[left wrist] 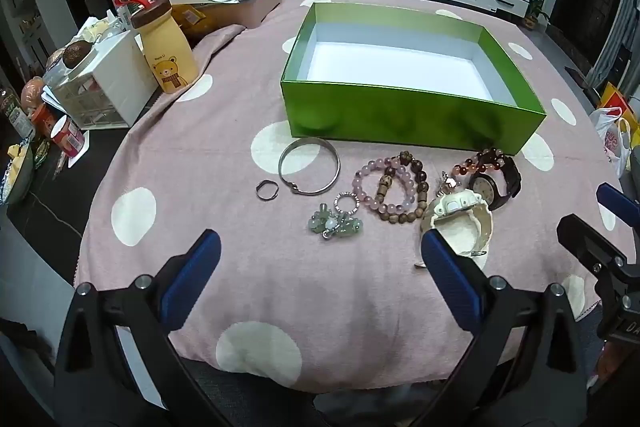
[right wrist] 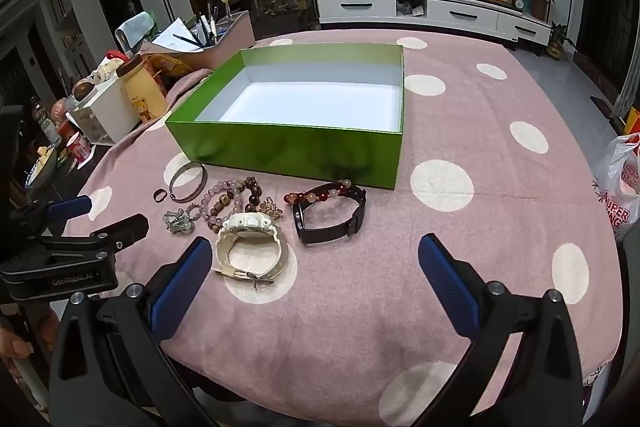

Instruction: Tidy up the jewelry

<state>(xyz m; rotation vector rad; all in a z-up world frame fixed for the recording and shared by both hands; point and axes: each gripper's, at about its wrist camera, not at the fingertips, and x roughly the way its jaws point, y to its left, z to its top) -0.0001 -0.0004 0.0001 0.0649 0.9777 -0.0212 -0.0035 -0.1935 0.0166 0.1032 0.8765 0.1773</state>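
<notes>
A counter under a pink cloth with cream dots [left wrist: 320, 287] carries everything. The largest item is an open green box [left wrist: 400, 119], its white floor bare; nothing is inside it. All the jewelry lies in a row just in front of the box's near wall. A cream watch [right wrist: 250, 239] and a dark-strapped watch [right wrist: 328, 217] look light, with bendy straps that offer the easiest hold. A silver bangle [left wrist: 309, 166] is stiff and likely slippery; grip across its band. Bead bracelets [left wrist: 390, 187] are soft and may roll. A green charm cluster [left wrist: 336, 223] and a small ring [left wrist: 266, 190] are smallest. The left tool [left wrist: 320, 259] and right tool [right wrist: 316, 267] hover nearer than the row, spread wide, grasping nothing.
</notes>
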